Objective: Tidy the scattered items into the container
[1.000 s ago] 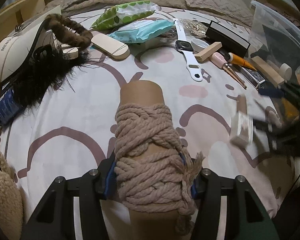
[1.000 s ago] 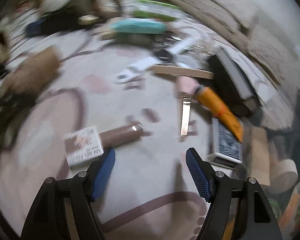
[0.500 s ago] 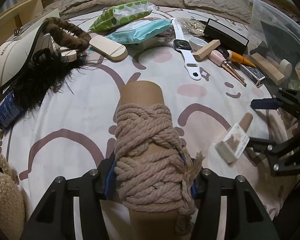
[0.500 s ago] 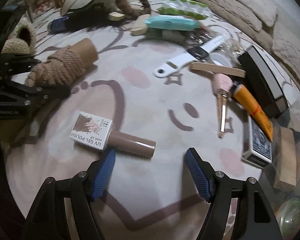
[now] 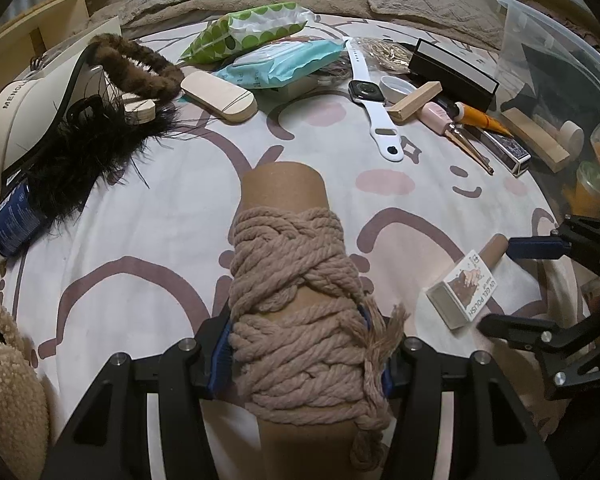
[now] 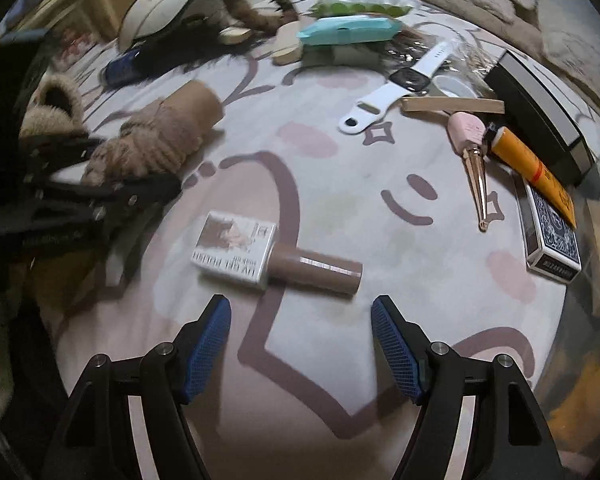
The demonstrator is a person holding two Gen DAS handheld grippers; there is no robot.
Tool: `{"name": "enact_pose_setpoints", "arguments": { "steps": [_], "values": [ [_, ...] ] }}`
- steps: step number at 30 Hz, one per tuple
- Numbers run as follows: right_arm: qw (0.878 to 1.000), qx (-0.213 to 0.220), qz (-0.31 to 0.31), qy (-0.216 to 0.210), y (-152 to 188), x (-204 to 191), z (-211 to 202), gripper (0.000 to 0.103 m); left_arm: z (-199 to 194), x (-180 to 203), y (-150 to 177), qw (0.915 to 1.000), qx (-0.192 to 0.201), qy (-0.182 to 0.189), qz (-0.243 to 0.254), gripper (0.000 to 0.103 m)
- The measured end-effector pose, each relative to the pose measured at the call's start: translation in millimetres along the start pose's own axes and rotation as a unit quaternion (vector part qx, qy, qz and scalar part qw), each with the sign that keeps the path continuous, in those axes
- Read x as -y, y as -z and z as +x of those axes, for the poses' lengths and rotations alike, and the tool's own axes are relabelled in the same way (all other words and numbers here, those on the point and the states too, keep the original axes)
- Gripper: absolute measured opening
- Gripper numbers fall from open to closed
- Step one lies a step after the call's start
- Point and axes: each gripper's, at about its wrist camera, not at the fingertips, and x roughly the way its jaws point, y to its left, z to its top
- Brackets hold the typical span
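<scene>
My left gripper (image 5: 300, 344) is shut on a cardboard tube wound with beige rope (image 5: 296, 304) and holds it over the patterned bed cover. The tube also shows in the right wrist view (image 6: 156, 140). My right gripper (image 6: 300, 340) is open and empty, just short of a UV gel polish bottle (image 6: 276, 258) with a white label and brown cap lying on the cover. The bottle shows in the left wrist view (image 5: 466, 292) between the right gripper's fingers (image 5: 536, 248). The clear plastic container (image 5: 560, 48) stands at the right.
Scattered on the bed: a white smartwatch (image 5: 370, 100), wipes packs (image 5: 276, 60), a wooden block (image 5: 414, 100), a pink bottle (image 6: 470, 136), an orange tube (image 6: 532, 168), a card deck (image 6: 550, 236), a black box (image 6: 540, 112), a visor cap (image 5: 24, 124), and black feathers (image 5: 84, 152).
My right gripper has swung back from the container side to the gel polish bottle and closed in on it, jaws open on either side. The left gripper has held still with the tube.
</scene>
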Motion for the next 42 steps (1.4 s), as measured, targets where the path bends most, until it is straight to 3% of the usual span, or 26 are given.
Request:
{"name": "enact_pose_setpoints", "arguments": {
  "steps": [1, 5, 9, 14, 18, 25, 27, 29, 31, 42],
  "values": [
    [1.0, 0.004, 0.009, 0.001, 0, 0, 0, 0.095, 0, 0, 0, 1.0, 0.0, 0.0, 0.0, 0.056],
    [1.0, 0.009, 0.026, -0.005, -2, -2, 4, 0.103, 0, 0, 0, 1.0, 0.0, -0.003, 0.003, 0.056],
    [0.999, 0.021, 0.045, -0.021, -6, -9, 6, 0.103, 1, -2, 0, 1.0, -0.002, -0.003, -0.002, 0.058],
    [0.996, 0.027, 0.084, -0.01, -10, -9, 11, 0.103, 4, -11, 0, 0.9996, -0.009, -0.006, -0.025, 0.073],
    [0.993, 0.035, 0.117, -0.004, -11, -6, 13, 0.103, 8, -14, -2, 0.9993, -0.014, -0.004, -0.035, 0.074],
    [0.995, 0.032, 0.086, 0.05, -12, -20, 18, 0.102, 12, -13, -7, 0.9994, -0.017, -0.003, -0.03, 0.074],
    [0.994, 0.036, 0.083, 0.057, -12, -19, 17, 0.094, 13, -13, -7, 0.9995, -0.016, 0.0, -0.026, 0.072],
    [0.994, 0.041, 0.087, 0.054, -13, -16, 14, 0.087, 12, -12, -7, 0.9997, -0.015, 0.01, -0.02, 0.061],
    [0.994, 0.041, 0.077, 0.057, -13, -17, 14, 0.086, 11, -9, -7, 0.9997, -0.011, 0.017, -0.016, 0.056],
    [0.994, 0.06, 0.071, 0.061, -14, -22, 4, 0.086, -1, -10, -6, 0.9989, 0.009, 0.032, -0.033, 0.054]
  ]
}}
